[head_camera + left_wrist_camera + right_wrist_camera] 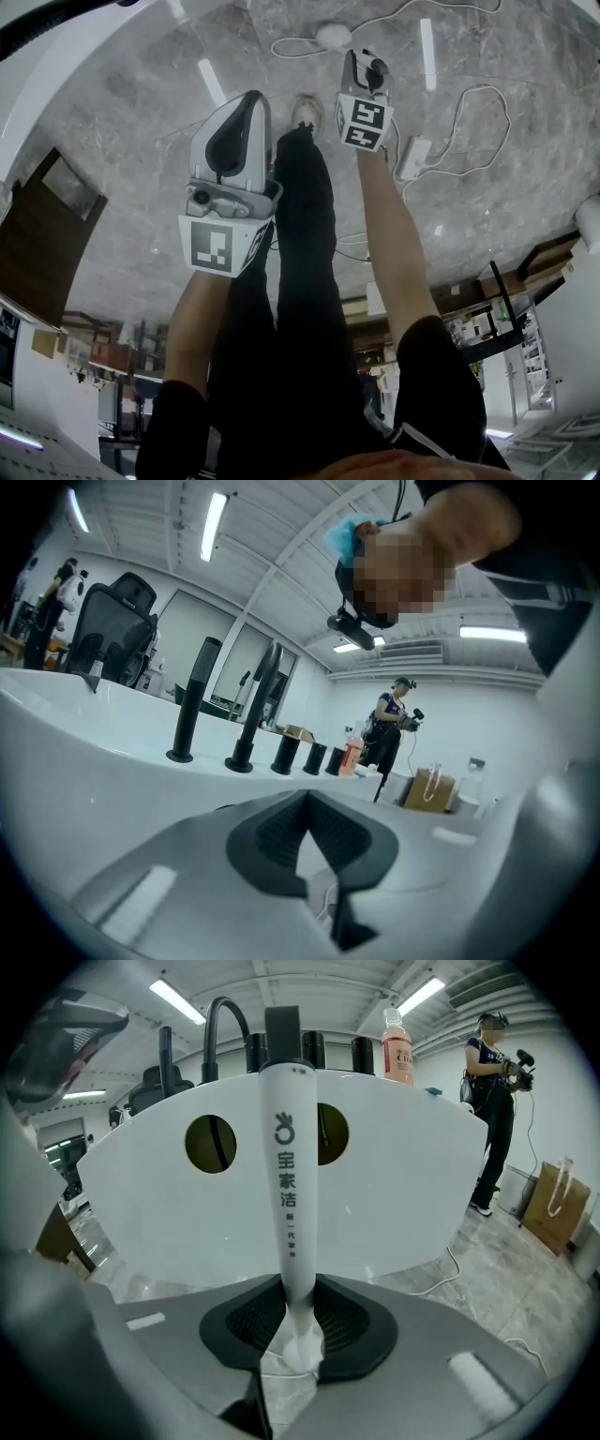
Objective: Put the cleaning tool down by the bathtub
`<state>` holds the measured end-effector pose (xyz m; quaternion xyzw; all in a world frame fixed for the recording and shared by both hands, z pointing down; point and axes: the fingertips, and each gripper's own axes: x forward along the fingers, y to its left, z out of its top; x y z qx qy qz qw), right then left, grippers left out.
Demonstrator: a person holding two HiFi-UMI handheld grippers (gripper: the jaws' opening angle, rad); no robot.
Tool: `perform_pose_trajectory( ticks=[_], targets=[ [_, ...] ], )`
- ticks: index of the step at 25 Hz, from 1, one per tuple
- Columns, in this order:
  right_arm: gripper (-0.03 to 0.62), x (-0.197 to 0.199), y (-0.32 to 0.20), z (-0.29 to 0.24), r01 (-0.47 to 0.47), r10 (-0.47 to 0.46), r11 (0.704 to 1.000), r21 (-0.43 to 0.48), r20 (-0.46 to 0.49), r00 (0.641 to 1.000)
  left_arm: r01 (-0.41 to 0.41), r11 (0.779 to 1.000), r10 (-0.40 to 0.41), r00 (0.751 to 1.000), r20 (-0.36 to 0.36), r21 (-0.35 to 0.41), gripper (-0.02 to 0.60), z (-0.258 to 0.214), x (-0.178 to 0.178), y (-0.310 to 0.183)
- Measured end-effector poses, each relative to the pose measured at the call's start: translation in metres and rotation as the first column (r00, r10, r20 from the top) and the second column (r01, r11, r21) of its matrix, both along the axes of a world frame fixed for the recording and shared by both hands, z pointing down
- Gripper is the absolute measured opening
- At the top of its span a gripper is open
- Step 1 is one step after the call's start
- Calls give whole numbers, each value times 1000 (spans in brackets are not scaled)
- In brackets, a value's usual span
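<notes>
Right gripper point(298, 1297): closed on the white handle of the cleaning tool point(289, 1176). In the right gripper view we see both dark pads pressed on the lower end of the handle. The handle runs straight up the middle of the frame, with dark print along it. Its black head reaches the top centre of the frame, in front of the white bathtub point(412, 1176). We cannot tell whether the head touches the tub. The tool is off the floor, carried only by this gripper.

Left gripper point(305, 803): closed, and we note nothing between its pads. In the left gripper view the bathtub point(84, 752) fills the left and centre of the frame just past the jaws.

We count a row of black fixtures point(192, 700) along the tub's rim, left of centre. A bottle point(397, 1035) with an orange label stands on the rim at the top of the right gripper view, right of the tool. Another person point(494, 1101) stands at the upper right of that view, with a brown paper bag point(558, 1204) on the floor at the right edge.

Head view: the left gripper point(251, 97) sits left of centre and the right gripper point(359, 54) at the upper centre, both over grey marble floor point(141, 112). White cables point(469, 94) lie on the floor at the upper right.
</notes>
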<state>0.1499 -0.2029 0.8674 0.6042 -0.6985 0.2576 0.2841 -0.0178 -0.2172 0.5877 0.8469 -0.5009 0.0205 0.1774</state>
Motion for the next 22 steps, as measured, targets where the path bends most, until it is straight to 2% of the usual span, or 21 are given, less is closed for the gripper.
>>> perform_pose_trajectory(
  ticks=[22],
  targets=[
    [91, 2, -72, 15, 9, -9, 1000, 10, 15, 1000, 13, 1000, -13, 1000, -10, 3, 9, 2, 3, -11]
  ],
)
